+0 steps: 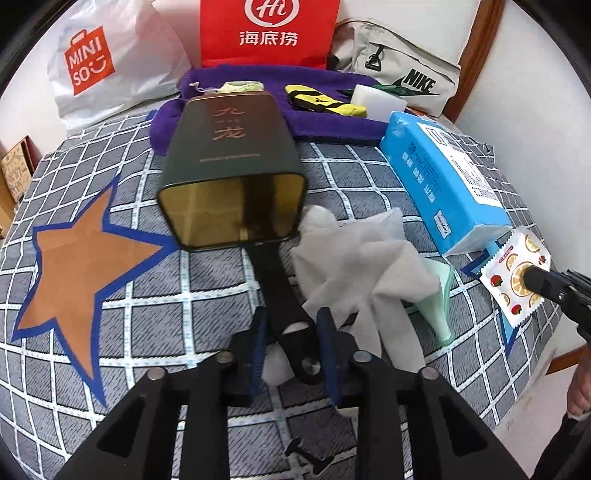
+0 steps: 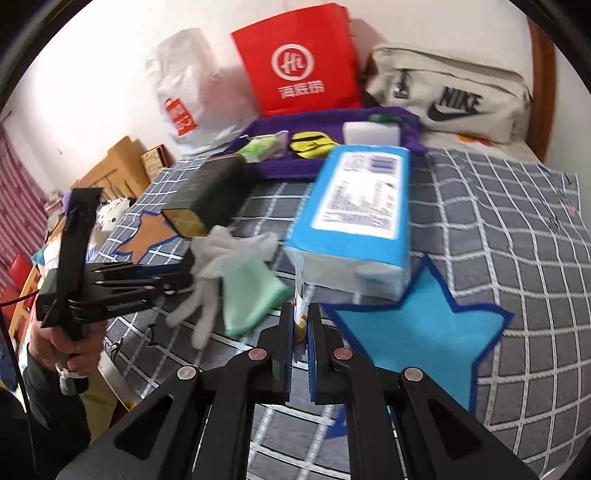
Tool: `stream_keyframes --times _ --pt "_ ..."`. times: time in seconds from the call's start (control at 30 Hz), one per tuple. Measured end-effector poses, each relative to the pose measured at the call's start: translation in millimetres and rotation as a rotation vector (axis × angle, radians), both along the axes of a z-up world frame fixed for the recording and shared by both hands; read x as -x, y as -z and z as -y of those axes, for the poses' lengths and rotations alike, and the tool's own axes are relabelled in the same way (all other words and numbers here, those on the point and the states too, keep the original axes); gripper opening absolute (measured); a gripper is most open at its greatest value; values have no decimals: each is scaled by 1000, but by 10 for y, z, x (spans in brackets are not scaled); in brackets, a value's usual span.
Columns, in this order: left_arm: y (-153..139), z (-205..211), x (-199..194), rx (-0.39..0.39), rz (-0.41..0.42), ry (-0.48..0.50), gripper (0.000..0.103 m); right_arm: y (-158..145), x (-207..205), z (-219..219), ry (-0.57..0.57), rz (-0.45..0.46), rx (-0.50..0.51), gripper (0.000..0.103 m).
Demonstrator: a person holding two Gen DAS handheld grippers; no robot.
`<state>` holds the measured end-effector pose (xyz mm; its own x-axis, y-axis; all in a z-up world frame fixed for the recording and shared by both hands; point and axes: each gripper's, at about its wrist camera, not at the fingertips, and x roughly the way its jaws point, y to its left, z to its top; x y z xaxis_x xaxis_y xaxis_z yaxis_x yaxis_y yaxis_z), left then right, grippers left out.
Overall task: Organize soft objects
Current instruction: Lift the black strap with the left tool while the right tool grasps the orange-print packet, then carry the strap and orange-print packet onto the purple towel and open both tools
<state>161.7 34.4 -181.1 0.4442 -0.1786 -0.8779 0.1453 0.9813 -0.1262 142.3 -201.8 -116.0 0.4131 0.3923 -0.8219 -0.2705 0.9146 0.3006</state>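
Grey bedding with a white grid pattern point(image 1: 207, 369) covers the work surface, with a white wall behind and a row of bags along the back: a white plastic Miniso shopping bag point(image 1: 107, 70), a red paper bag with white lettering point(image 1: 267, 33) and a beige Nike canvas bag point(image 1: 402, 70). In front of them lies a purple towel point(image 1: 273, 110) carrying a yellow-and-black sock point(image 1: 325, 101), a white sponge block point(image 1: 373, 101) and a pale green item I cannot identify point(image 1: 240, 87). An orange felt star with a blue border point(image 1: 81, 273) is sewn on the bedding at one side, a light blue felt star point(image 2: 421, 328) at the other. The left gripper point(image 1: 295, 350) stands narrowly apart around a black flat handle-like piece point(image 1: 280, 295) that runs up to a dark green rectangular tin with gold characters point(image 1: 229, 173), lying on its side with its gold interior facing the camera. Just beside the tin's mouth sits a crumpled white cloth glove point(image 1: 354, 266), overlapping a mint green folded cloth point(image 1: 439, 302). A blue plastic pack of tissues point(image 1: 443, 177) rests near them. The right gripper point(image 2: 300, 332) is clamped on a small white wet-wipe sachet printed with lemons and strawberries point(image 1: 517, 273), held close to the end of the tissue pack. A person's hand point(image 2: 70, 350) grasps the left gripper's handle.
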Motion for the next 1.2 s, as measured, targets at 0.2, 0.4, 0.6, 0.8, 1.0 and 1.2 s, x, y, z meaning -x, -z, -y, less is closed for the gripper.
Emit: stream_keyframes --times 0.2,0.4,0.6,0.8,1.0,1.2 --pt "-90 -156 49 -33 9 -40 23 114 1 128 9 -14 -29 7" --pt "-24 -261 -56 -64 -41 -111 44 160 -4 227 16 -19 -41 7" --pt "81 -154 -196 -165 -39 -126 50 249 -14 259 12 -39 -32 7" --pt "78 23 -193 -183 6 -47 18 302 -33 238 1 -45 -24 7" --pt "1 -89 -141 -96 3 -73 18 130 -25 211 -38 -9 -50 6" --pt "-183 -162 -39 -60 27 -84 18 -100 -33 199 -54 32 -83 6"
